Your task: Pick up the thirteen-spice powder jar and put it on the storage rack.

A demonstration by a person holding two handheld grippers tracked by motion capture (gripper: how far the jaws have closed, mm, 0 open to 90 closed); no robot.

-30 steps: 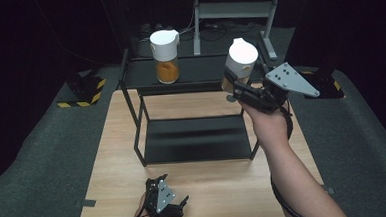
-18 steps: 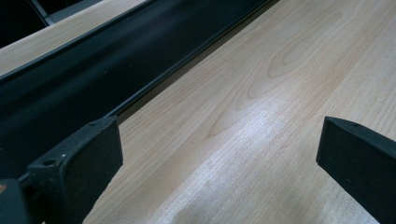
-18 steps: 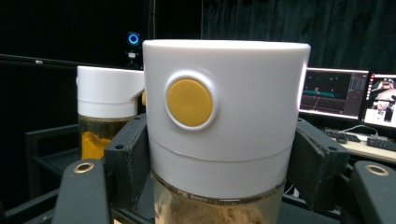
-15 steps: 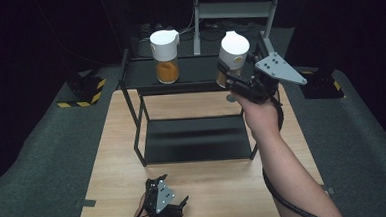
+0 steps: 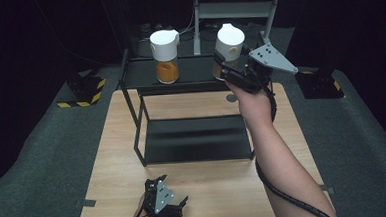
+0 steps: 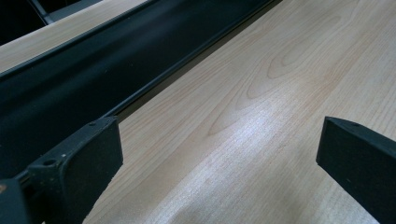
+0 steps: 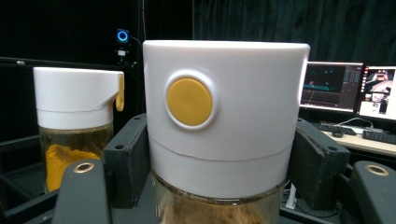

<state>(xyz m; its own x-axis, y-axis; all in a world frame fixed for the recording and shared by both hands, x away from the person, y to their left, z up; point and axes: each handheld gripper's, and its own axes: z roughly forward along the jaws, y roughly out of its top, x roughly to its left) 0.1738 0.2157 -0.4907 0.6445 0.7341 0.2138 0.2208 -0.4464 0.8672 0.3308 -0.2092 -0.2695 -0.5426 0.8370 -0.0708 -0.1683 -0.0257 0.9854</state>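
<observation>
Since a second ago: held jar carried left and far, from off the rack's right end to over the top shelf's right part; second jar and left hand unmoved.

Near edge: left gripper (image 5: 162, 202) resting on the light wooden table (image 5: 210, 192), jaws wide apart, nothing between them. Just beyond, black metal two-tier rack (image 5: 130, 92), lower shelf bare.

Mid-right: right gripper (image 5: 227, 71) clamped on the glass body of a white-lidded clear jar with brownish powder (image 5: 226, 44), pads either side just under the lid. Jar upright, whether its base touches the shelf can't be told.

Far-left on the top shelf: matching white-lidded jar of orange powder (image 5: 165, 57), well apart from the held one.

Step looks like placing the jar beside its twin. To do well: keep upright, lower straight until base seats flat, well inside the shelf edge, leave a gap to the neighbour, open jaws only once seated.

No readable brand or label on either jar; only a round yellow button (image 7: 189, 101) on the lid.
</observation>
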